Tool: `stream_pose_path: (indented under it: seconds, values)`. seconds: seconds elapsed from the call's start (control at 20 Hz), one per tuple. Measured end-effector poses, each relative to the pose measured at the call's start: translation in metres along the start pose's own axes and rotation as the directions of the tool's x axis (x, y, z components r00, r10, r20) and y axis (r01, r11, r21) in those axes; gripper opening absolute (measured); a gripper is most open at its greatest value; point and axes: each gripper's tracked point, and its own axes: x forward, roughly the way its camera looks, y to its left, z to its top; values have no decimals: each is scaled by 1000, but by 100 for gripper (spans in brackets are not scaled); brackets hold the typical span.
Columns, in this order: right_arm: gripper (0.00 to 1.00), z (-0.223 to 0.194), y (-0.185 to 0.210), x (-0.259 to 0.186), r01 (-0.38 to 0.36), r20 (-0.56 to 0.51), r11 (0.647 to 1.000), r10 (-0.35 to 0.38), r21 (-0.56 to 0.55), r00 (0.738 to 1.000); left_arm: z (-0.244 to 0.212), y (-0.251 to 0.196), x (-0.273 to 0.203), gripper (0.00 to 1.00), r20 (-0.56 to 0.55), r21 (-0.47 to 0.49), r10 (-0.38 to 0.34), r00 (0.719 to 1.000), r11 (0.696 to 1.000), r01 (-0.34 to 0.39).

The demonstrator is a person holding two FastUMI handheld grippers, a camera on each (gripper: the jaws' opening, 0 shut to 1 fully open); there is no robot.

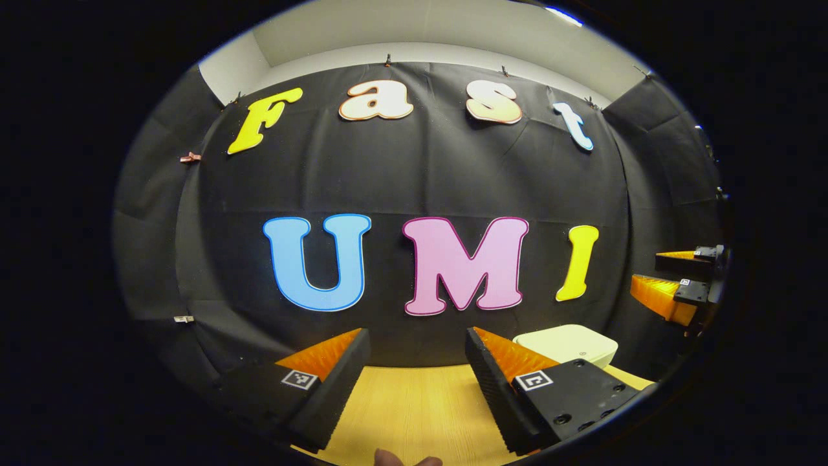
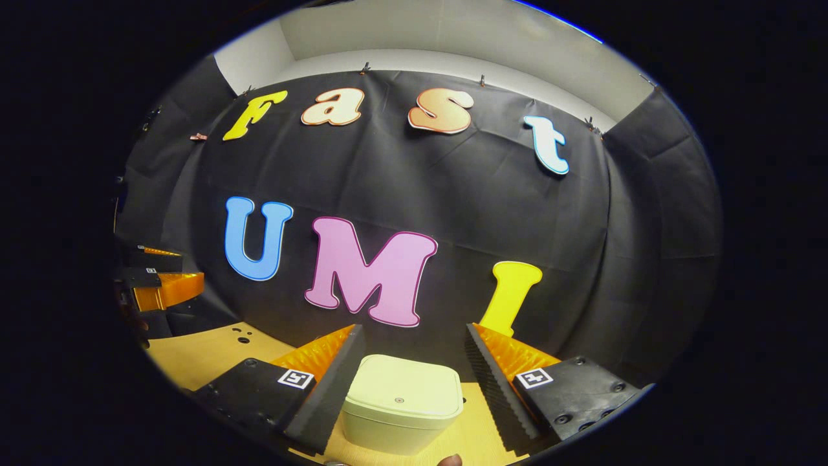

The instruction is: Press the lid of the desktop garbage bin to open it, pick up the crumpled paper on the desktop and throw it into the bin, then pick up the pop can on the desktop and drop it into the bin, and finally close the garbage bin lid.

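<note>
Hovering above the pale wooden counter [image 2: 194, 356], the right tongs [image 2: 414, 336] gape wide with the cream square plastic bin [image 2: 401, 404], lid down, between and beyond their fingers, untouched. The left tongs [image 1: 417, 340], equally wide, hold nothing; the bin stands near the counter's far edge.

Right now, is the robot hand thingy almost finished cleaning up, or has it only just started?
Only just started, it seems. The garbage bin sits on the wooden table with its lid shut, so nothing looks done. In hand: the right gripper is lined up with the bin, jaws open, holding nothing. The left gripper is open and empty. Left: pressing the lid, binning the paper and can, closing up.
</note>
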Motion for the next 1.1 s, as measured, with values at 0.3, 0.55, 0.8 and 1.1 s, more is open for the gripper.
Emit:
stream_pose_path:
  seconds: [0.3,0.55,0.8,1.1]
  values:
    - [84,-8,6,9,-35,-25,999,35,3,999,0,2,0,95,2,3,7,1000,1000,-7]
    - [6,-30,11,19,-63,-113,996,71,69,991,-2,7,1,95,1,5,22,1000,1000,-22]
    - [5,-59,0,37,-55,-147,996,65,72,987,-1,10,1,95,0,3,37,999,999,-37]
    - [5,-120,2,61,-68,-249,989,100,134,963,-1,13,-2,95,0,20,55,998,998,-55]
